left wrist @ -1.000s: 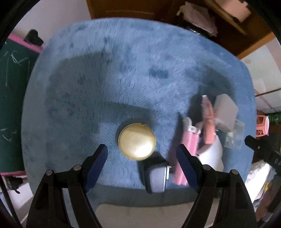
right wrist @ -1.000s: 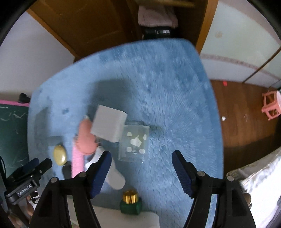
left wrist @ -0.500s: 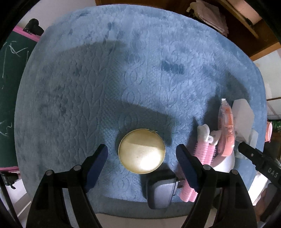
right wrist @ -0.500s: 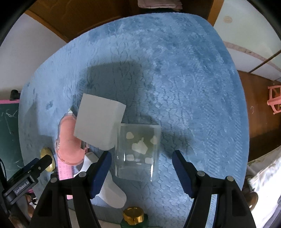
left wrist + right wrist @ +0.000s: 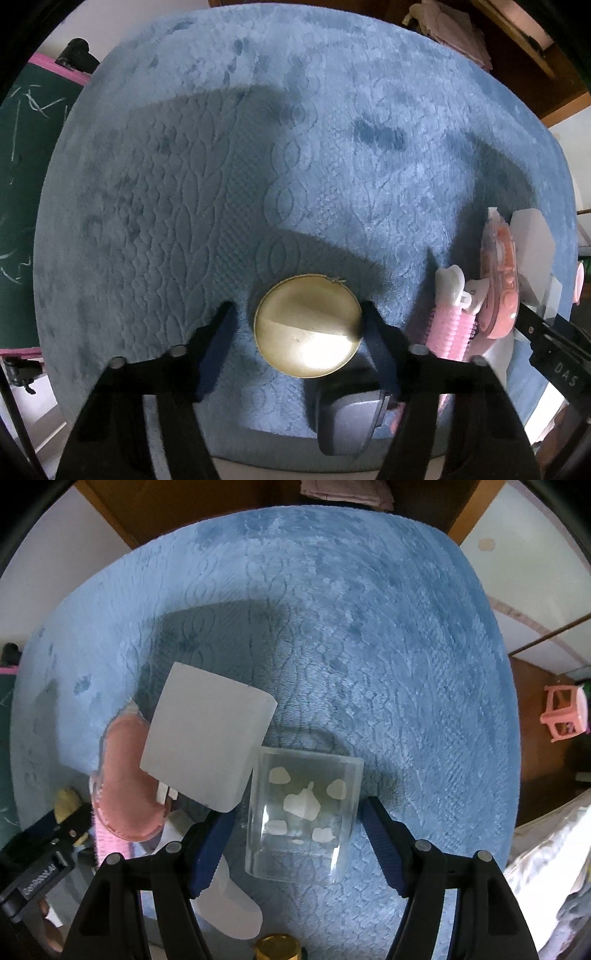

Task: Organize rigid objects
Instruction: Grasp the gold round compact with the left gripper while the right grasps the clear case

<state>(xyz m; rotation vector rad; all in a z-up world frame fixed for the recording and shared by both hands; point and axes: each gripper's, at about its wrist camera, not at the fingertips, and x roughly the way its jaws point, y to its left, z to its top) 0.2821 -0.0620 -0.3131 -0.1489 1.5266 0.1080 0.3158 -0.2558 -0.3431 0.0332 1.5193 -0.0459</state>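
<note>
Below, on a blue textured rug (image 5: 295,155), two hand-held grippers point straight down at a scatter of small items. The left gripper (image 5: 297,314) straddles a round gold compact (image 5: 308,326) near the rug's near edge; its jaws are closing, the right fingertip at the compact's rim and the left one a sliver clear of it, so no firm grip shows. A dark grey case (image 5: 349,421) lies just beside the compact at the near edge, partly under the right finger. Toward the rug's right edge in that view sit a pink hair roller (image 5: 448,328), a pink correction-tape dispenser (image 5: 498,288) and a white block (image 5: 530,240), touching or overlapping one another. The right gripper (image 5: 295,814) brackets a clear plastic box (image 5: 303,812) with pale shapes showing through it; its jaws are closing too, both blue pads close to the box walls, contact too fine to call. The white block (image 5: 207,738) rests against the box's far left corner, partly over the pink dispenser (image 5: 122,797). A white bottle (image 5: 229,904) lies near the rug's near edge, with a gold-capped bottle (image 5: 277,947) just beyond it at the frame's bottom.
</note>
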